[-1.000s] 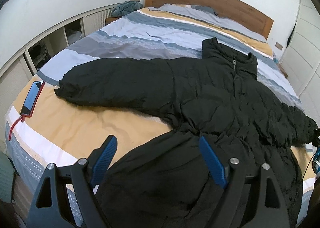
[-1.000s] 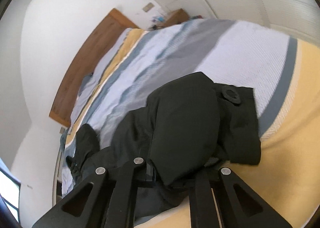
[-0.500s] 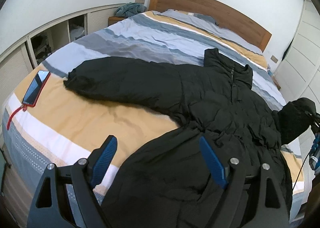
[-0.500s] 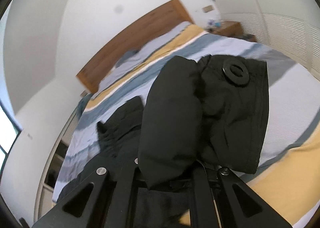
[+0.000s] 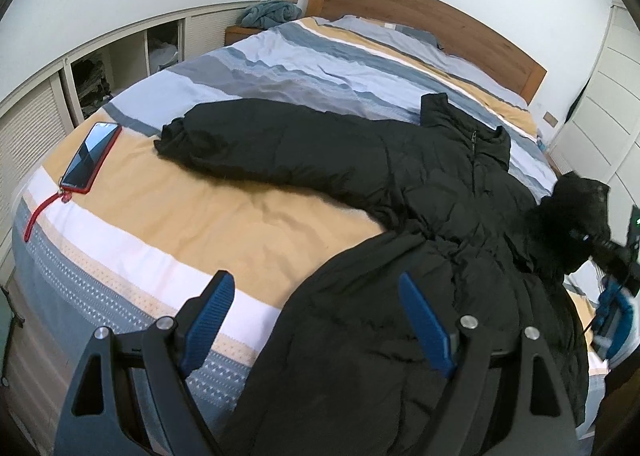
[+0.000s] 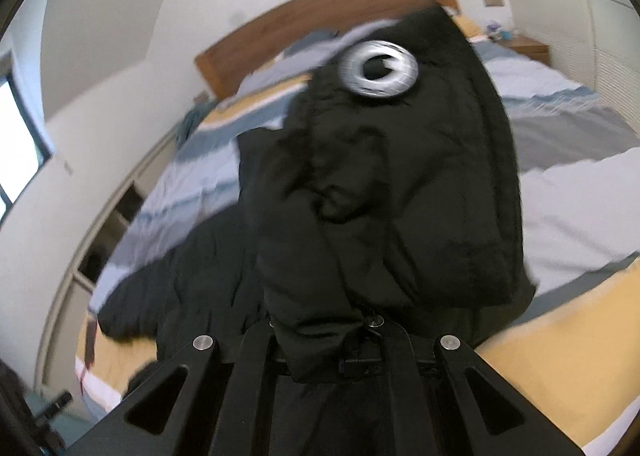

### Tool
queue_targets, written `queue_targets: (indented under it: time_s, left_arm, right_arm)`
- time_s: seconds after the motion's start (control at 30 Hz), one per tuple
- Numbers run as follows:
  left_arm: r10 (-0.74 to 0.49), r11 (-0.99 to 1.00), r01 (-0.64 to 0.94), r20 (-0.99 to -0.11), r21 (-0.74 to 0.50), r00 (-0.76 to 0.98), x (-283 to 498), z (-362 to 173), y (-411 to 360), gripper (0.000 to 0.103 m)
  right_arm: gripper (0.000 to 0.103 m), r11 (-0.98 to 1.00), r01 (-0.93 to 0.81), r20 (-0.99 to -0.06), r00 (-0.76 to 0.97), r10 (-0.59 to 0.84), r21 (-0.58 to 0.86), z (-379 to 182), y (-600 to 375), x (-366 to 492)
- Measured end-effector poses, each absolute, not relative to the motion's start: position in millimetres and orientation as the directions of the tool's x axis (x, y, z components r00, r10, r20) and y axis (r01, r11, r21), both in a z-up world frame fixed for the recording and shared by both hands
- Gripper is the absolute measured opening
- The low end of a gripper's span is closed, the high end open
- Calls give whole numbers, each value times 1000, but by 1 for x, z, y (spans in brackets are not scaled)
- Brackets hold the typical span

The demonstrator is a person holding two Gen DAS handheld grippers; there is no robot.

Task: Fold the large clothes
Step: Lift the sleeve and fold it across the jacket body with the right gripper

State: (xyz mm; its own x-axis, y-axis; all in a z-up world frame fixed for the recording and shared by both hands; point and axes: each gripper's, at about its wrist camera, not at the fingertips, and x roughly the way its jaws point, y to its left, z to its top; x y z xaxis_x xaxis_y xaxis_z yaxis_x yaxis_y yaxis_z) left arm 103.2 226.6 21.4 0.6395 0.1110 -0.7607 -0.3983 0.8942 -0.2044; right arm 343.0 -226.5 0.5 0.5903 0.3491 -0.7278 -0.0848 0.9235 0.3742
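A black puffer jacket (image 5: 432,192) lies face up on the striped bed (image 5: 168,224), collar toward the headboard, one sleeve (image 5: 248,144) stretched out to the left. My left gripper (image 5: 316,320) is open and empty, hovering over the jacket's hem near the bed's foot. My right gripper (image 6: 332,340) is shut on the other sleeve's cuff (image 6: 384,192), lifted off the bed; a round silver-ringed patch (image 6: 378,70) shows on it. The raised cuff also shows in the left wrist view (image 5: 572,224), at the right edge.
A phone in a red case (image 5: 92,154) with a red strap lies on the bed's left near corner. Low shelving (image 5: 92,76) runs along the left wall. A wooden headboard (image 5: 420,16) stands at the far end. White wardrobe doors (image 5: 600,96) stand on the right.
My right gripper has lifted the sleeve cuff off the bed and swung it up and inward over the jacket. My left gripper has drawn back and higher, still open.
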Motion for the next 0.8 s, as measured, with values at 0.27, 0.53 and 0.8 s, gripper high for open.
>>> queue_targets:
  time_s: [0.27, 0.53, 0.8]
  left_arm:
    - [119, 892, -408, -769, -195, 628, 89, 22, 225, 84]
    - [106, 920, -350, -752, -173, 651, 81, 45, 194, 84]
    - [55, 961, -234, -727, -148, 685, 90, 78, 130, 84]
  right_arm:
    - [11, 944, -117, -811, 487, 324, 307, -48, -183, 317]
    - [63, 927, -154, -838, 395, 375, 342, -62, -184, 294]
    - [64, 876, -266, -781, 400, 480, 403, -28, -194, 240]
